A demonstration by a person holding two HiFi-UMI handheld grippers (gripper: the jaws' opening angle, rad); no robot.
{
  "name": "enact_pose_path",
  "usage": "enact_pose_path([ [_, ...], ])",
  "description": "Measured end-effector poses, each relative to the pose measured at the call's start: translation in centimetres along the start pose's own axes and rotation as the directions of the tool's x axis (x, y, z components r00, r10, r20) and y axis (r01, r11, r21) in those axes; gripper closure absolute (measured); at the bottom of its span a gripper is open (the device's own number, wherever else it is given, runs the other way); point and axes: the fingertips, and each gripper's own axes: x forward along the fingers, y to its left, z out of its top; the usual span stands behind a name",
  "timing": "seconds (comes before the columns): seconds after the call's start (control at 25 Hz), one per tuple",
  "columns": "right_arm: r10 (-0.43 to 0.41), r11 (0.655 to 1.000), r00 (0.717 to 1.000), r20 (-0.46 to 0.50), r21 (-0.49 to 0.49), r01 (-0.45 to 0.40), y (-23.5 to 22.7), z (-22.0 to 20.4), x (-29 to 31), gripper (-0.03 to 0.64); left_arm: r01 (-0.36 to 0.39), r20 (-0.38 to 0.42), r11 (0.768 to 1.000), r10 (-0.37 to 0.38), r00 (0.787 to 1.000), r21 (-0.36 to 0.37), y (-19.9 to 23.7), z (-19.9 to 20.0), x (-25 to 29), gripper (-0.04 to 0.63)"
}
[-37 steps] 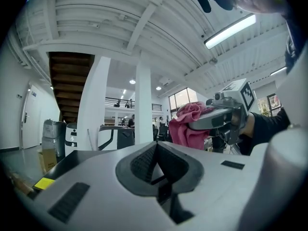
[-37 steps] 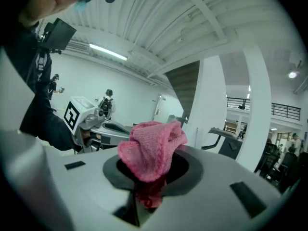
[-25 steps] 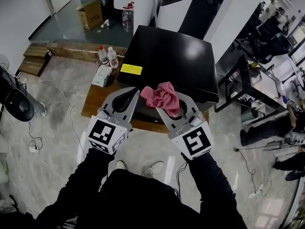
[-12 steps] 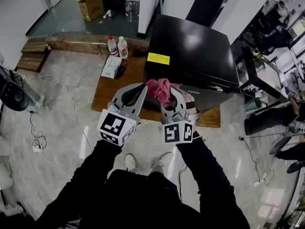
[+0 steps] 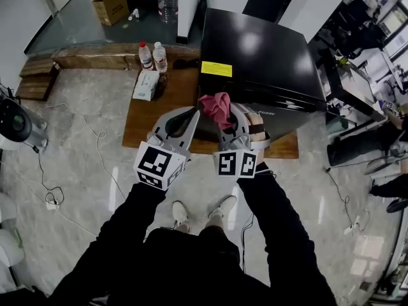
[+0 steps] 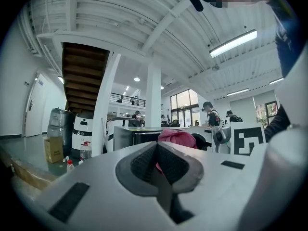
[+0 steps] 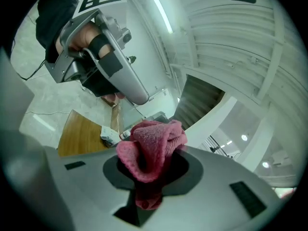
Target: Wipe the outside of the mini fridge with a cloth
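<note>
Right gripper view shows cloth [image 7: 153, 148] clamped in right hand-held gripper [image 7: 149, 177].

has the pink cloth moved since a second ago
Yes. The pink cloth shifted left along the front edge of the black mini fridge, now just below its yellow label.

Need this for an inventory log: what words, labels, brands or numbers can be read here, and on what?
None reads clearly.
Yellow label on the mini fridge top: print too small.
Pale lettering on the fridge front: blurred.
Bottle labels and tissue pack: too small.
Marker cubes: patterns, not text.
Cloth in the right gripper: no print.
</note>
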Motion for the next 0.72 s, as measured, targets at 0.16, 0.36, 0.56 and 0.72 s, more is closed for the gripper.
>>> enact_pose_path([
  [0.16, -0.04, 0.999, 0.999, 0.004, -0.032, 0.04, 0.1, -0.4, 0.0, 0.526, 0.0, -0.01, 1.0, 0.0, 1.0, -0.011, 0.0, -1.2, 0.2, 0.589],
  [0.36, -0.061, 0.997, 0.998, 0.002, -0.042, 0.061, 0.1, -0.8, 0.0, 0.526, 0.002, -0.023, 1.0, -0.003, 1.0, -0.026, -0.3, -2.1, 0.5, 0.589],
  [0.56, -0.059, 0.998, 0.998, -0.008, -0.031, 0.058, -0.2, -2.5, -1.2, 0.526, 0.011, -0.027, 1.0, -0.012, 1.0, -0.024, -2.0, -2.5, 1.7, 0.589],
  [0.72, -0.058, 0.998, 0.998, -0.021, -0.013, 0.058, -1.0, -4.4, -2.5, 0.526, 0.025, -0.032, 0.999, -0.026, 0.999, -0.024, -3.8, -2.7, 3.1, 0.589],
])
